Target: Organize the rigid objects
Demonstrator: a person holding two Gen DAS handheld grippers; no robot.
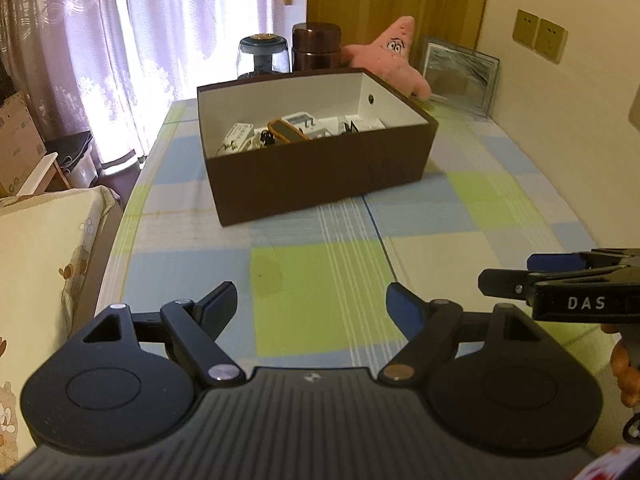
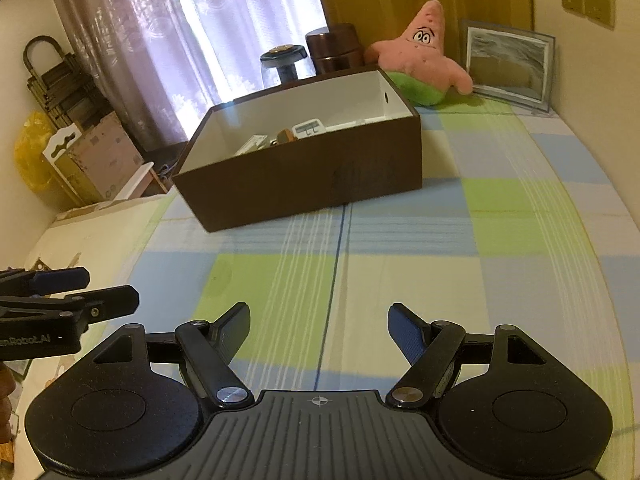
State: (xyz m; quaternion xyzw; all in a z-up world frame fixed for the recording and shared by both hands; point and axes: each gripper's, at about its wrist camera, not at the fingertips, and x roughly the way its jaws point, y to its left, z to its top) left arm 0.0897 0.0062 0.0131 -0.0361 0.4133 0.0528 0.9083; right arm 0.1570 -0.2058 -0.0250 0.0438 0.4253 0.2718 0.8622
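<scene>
Two handheld grippers are hovering side by side over a table covered in a blue, green and cream checked cloth (image 1: 328,264). The left gripper (image 1: 312,306) is standing with its jaws wide apart and nothing between them. The right gripper (image 2: 320,328) is likewise spread open and carrying nothing.

Ahead of both, toward the far end of the table, a brown box (image 1: 320,168) with a white lining is sitting open. Small rigid items (image 1: 288,132) are lying jumbled on its floor: pale cartons, something with an orange rim, and a little white device with a display. No loose objects are showing on the cloth between the grippers and the box, so the sorting looks finished or nearly so, though that is only a judgement.

Behind the box a glass jar (image 1: 262,56), a dark brown canister (image 1: 316,46), a pink star-shaped plush toy (image 1: 394,54) and a leaning picture frame (image 1: 460,74) are lining the wall.

If anything is left to place, the sensible approach is coming in above the box rim, keeping the two grippers well apart, and lowering into a bare patch of the lining instead of pressing on the cartons.
</scene>
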